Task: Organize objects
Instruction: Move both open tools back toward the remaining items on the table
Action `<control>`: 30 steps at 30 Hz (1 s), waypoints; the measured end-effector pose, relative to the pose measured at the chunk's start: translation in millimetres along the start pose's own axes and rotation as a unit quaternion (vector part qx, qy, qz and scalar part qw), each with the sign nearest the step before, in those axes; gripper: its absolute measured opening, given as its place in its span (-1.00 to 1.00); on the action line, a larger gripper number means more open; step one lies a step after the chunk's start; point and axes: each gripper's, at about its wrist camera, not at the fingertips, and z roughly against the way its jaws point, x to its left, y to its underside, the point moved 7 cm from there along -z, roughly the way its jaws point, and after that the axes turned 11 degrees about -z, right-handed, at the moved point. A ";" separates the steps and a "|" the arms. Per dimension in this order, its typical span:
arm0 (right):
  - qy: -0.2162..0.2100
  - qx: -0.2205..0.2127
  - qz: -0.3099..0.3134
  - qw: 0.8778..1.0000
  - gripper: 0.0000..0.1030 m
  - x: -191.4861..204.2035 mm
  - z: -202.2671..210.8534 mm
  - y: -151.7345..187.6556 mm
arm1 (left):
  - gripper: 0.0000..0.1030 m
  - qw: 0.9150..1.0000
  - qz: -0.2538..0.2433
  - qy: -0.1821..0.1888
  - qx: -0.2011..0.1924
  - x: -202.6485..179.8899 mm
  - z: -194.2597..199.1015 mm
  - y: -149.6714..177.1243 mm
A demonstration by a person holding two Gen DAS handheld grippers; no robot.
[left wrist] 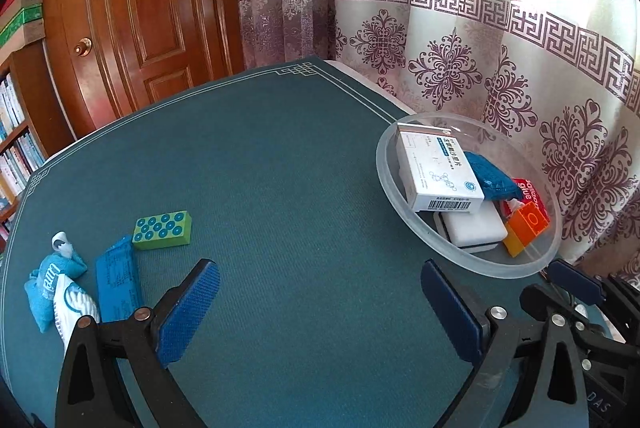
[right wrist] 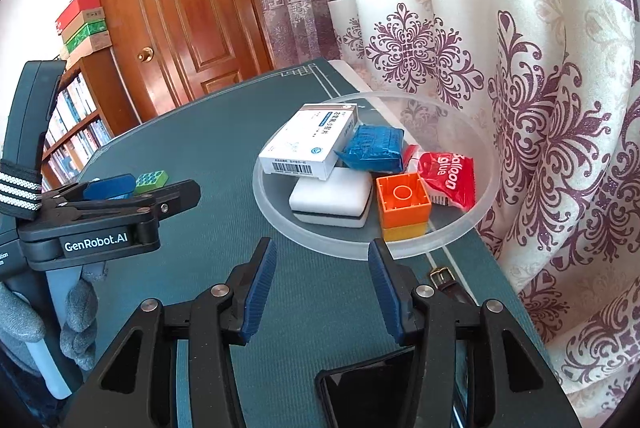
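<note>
Sorting loose stuff into the clear plastic bowl (right wrist: 276, 224) at the right edge of the green bench (left wrist: 280, 167), and judging by the look of it, roughly halfway through. Already sitting in the bowl: a white medicine box (right wrist: 308, 143) leaning on a white sponge block (right wrist: 330, 197), a blue foil packet (right wrist: 370, 145), an orange building brick (right wrist: 402, 197) stacked on a yellow one, and a red balloon-glue packet (right wrist: 450, 175).

Still waiting on the bench, well apart from the bowl at the left side: a green mahjong-style tile with blue dots (left wrist: 162, 230), a flat blue packet (left wrist: 118, 284) just beside it, and a blue-and-white pouch (left wrist: 56, 292) right at the edge.

Left hand-held gripper (left wrist: 320, 308) hovering over bare bench, fingers spread wide, holding nothing. Right hand-held gripper (right wrist: 322, 294) parked just short of the bowl rim, also spread apart and empty.

Looking like the between-picks step. Next move probably calling for swinging the left one over toward the green tile or the flat blue packet, dropping low, and closing across the narrow sides. Worth watching the flat packet, lying thin against the cloth and likely tricky to get under.
</note>
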 end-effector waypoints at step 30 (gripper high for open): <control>-0.053 0.064 0.047 0.995 0.15 99.8 -26.9 51.2 | 0.99 0.982 0.163 -0.088 0.022 158.2 35.5 90.7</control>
